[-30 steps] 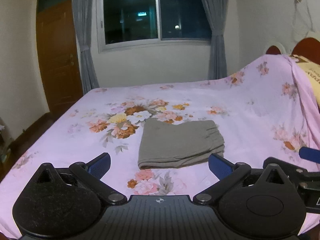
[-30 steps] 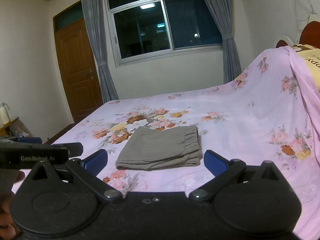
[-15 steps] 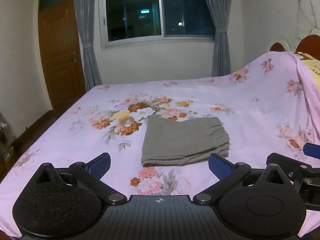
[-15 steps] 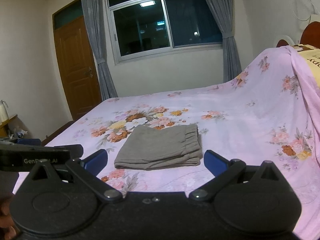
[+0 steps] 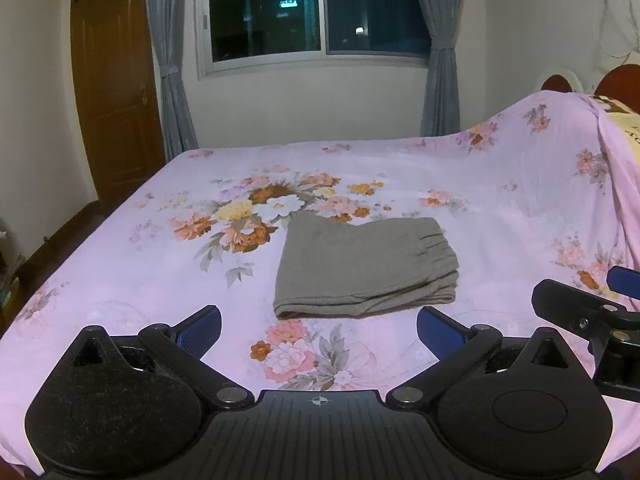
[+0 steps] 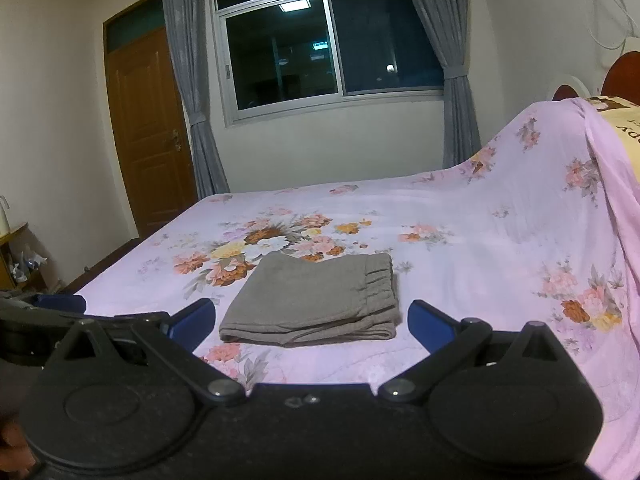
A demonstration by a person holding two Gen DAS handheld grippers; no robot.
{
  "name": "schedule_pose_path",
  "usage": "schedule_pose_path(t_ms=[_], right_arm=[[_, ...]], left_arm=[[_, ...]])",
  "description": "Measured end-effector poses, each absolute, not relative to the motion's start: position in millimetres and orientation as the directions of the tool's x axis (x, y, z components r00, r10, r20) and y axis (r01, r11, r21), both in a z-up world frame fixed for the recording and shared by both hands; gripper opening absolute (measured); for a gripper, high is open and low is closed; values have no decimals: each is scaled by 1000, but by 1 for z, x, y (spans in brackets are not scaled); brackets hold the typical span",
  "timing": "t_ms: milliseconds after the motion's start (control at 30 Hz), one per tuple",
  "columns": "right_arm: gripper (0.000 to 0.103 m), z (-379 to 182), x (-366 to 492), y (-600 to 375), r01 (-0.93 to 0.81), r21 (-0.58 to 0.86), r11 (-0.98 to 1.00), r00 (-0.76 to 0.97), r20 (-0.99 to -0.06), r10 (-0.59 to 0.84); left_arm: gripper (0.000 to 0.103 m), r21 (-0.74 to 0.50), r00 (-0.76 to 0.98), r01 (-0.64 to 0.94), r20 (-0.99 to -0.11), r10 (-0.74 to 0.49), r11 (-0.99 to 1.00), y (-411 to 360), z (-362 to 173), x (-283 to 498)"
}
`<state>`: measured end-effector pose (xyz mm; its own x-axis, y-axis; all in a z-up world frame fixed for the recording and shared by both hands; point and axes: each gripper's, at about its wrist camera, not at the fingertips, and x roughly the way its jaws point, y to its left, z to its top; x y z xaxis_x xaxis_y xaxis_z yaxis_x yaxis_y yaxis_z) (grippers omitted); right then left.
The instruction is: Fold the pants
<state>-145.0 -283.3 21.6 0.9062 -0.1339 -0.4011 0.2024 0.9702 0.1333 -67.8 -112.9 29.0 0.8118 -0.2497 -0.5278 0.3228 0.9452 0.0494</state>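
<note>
There, the pants point(image 5: 364, 268) lay folded into a flat grey rectangle on the bed point(image 5: 120, 280), their gathered waistband toward the right and the folded edge toward the cameras; they rested just below the big flower cluster printed on the pink sheet point(image 5: 500, 216); the left hand-held gripper point(image 5: 318, 330) stood wide open with nothing between its blue pads, held back from the pants and not touching them; the right hand-held gripper point(image 6: 311, 322) was likewise spread wide and empty, the pants showing in the gap between its fingers but apart from them; in the left view the right gripper's tip showed at the right edge; behind the bed stood a dark window point(image 6: 332, 52), grey curtains point(image 6: 188, 80) and a brown door point(image 6: 148, 136).
</note>
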Motion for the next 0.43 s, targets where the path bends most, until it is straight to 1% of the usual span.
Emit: schedule_pose_path(t_ms=[233, 367, 433], right_arm=[[103, 19, -132, -282, 197, 127, 972, 901, -415, -128], [103, 16, -123, -282, 194, 124, 973, 896, -426, -124], [103, 13, -118, -284, 195, 124, 973, 894, -430, -124]], left_arm=[[103, 36, 795, 332, -548, -258, 943, -116, 22, -56], [103, 40, 807, 341, -524, -271, 939, -117, 19, -52], [103, 45, 805, 346, -527, -272, 937, -118, 18, -47]])
